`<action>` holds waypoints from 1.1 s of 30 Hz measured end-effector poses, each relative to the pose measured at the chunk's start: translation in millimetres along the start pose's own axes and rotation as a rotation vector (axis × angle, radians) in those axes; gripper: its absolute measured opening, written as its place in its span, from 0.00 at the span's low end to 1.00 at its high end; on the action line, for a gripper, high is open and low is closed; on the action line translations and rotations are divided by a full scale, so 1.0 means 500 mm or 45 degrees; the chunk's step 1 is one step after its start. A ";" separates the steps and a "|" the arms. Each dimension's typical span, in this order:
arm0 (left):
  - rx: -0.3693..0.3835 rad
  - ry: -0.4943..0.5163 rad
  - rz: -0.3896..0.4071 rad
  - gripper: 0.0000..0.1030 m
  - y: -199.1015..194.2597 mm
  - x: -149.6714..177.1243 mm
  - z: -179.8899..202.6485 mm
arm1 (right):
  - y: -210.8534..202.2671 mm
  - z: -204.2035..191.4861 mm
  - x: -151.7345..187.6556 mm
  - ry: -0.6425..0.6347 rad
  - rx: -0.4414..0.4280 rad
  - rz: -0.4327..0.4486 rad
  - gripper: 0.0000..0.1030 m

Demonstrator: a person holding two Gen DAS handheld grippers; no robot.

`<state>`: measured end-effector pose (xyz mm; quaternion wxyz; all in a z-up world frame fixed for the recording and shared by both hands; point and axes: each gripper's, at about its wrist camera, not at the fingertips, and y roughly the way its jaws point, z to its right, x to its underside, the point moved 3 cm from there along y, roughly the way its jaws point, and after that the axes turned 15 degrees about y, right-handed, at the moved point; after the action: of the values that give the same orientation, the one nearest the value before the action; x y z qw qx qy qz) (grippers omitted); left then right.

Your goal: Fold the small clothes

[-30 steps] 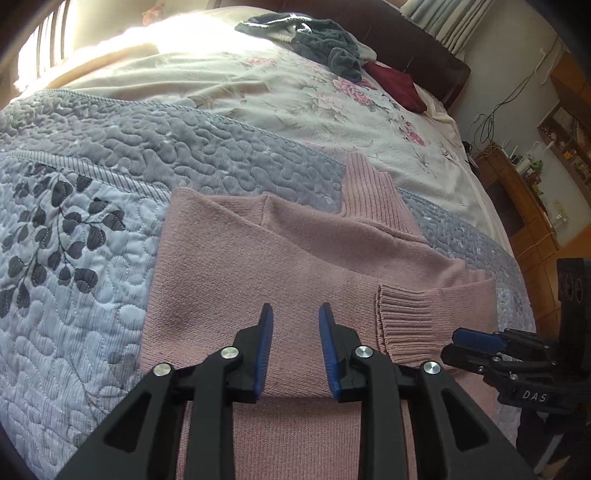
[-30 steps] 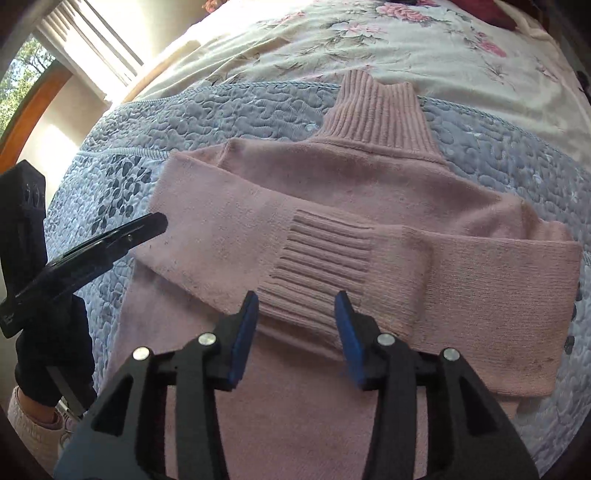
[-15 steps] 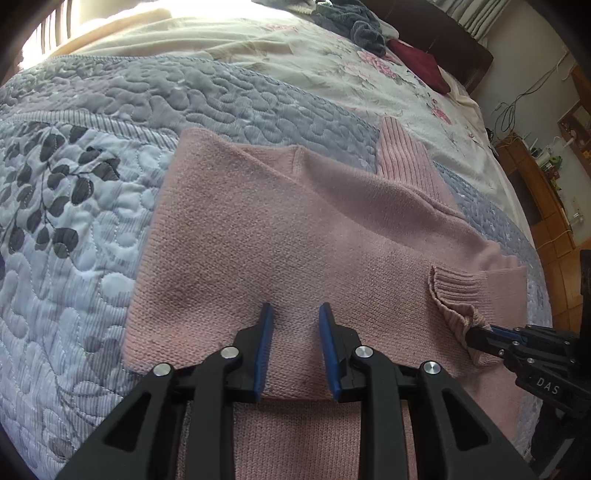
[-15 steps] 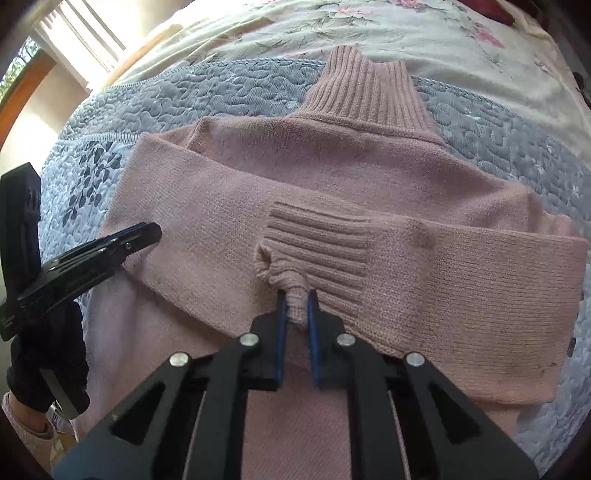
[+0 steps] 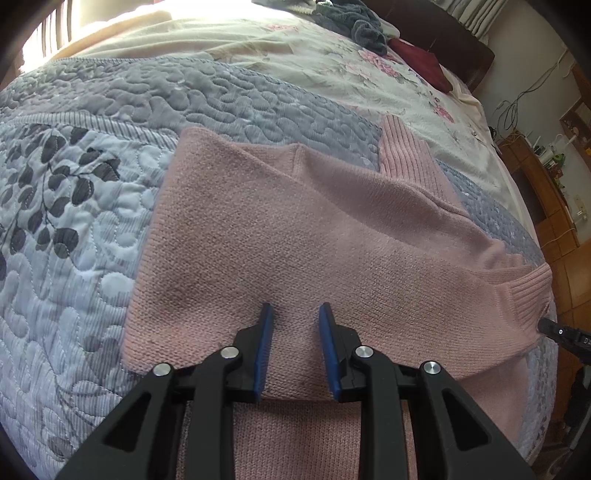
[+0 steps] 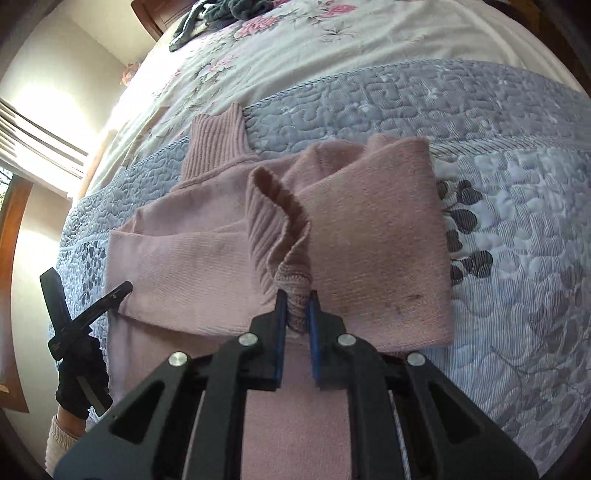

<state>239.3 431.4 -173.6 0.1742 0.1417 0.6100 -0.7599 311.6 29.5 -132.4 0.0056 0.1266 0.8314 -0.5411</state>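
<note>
A pink knit sweater (image 5: 295, 236) lies face down on the quilted bed, its ribbed collar (image 5: 406, 151) pointing away and a sleeve folded across the body. My left gripper (image 5: 295, 314) hovers open just above the folded sleeve, nothing between its fingers. In the right wrist view my right gripper (image 6: 295, 299) is shut on the ribbed cuff (image 6: 280, 221) of that sleeve and holds it lifted over the sweater (image 6: 369, 251). The cuff (image 5: 524, 291) is stretched toward the right edge in the left wrist view, where the right gripper's tip (image 5: 554, 328) shows.
A grey-blue quilt (image 5: 92, 221) covers the near bed, a floral sheet (image 5: 295, 55) lies beyond. Dark clothes (image 5: 354, 22) and a maroon item (image 5: 421, 62) are piled at the far end. Wooden furniture (image 5: 546, 192) stands to the right. A gloved hand (image 6: 79, 384) holds the left gripper.
My right gripper closed on the sleeve's ribbed cuff, then lifted it and pulled it to the right across the sweater. The left gripper stayed open over the sleeve.
</note>
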 end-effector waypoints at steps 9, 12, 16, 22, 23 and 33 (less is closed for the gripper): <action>-0.037 0.048 0.026 0.26 -0.029 -0.024 0.031 | 0.002 0.065 -0.020 0.062 -0.083 -0.016 0.38; -0.014 0.102 0.055 0.28 -0.038 -0.044 0.068 | 0.023 0.064 -0.059 0.078 -0.105 -0.040 0.40; -0.006 0.155 0.024 0.30 -0.013 -0.057 0.103 | 0.051 0.045 -0.079 0.047 -0.084 -0.077 0.08; -0.020 0.142 -0.029 0.30 0.028 -0.036 0.091 | 0.022 0.045 -0.077 0.001 -0.061 -0.014 0.07; -0.013 0.139 -0.027 0.30 0.031 -0.032 0.088 | 0.034 0.052 -0.077 -0.001 -0.032 -0.030 0.07; -0.006 0.136 -0.042 0.30 0.029 -0.033 0.088 | 0.053 0.068 -0.075 0.014 0.004 -0.066 0.12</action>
<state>260.3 387.2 -170.1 0.1290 0.1715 0.6225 -0.7526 349.5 1.5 -164.9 -0.0134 0.1079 0.8335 -0.5417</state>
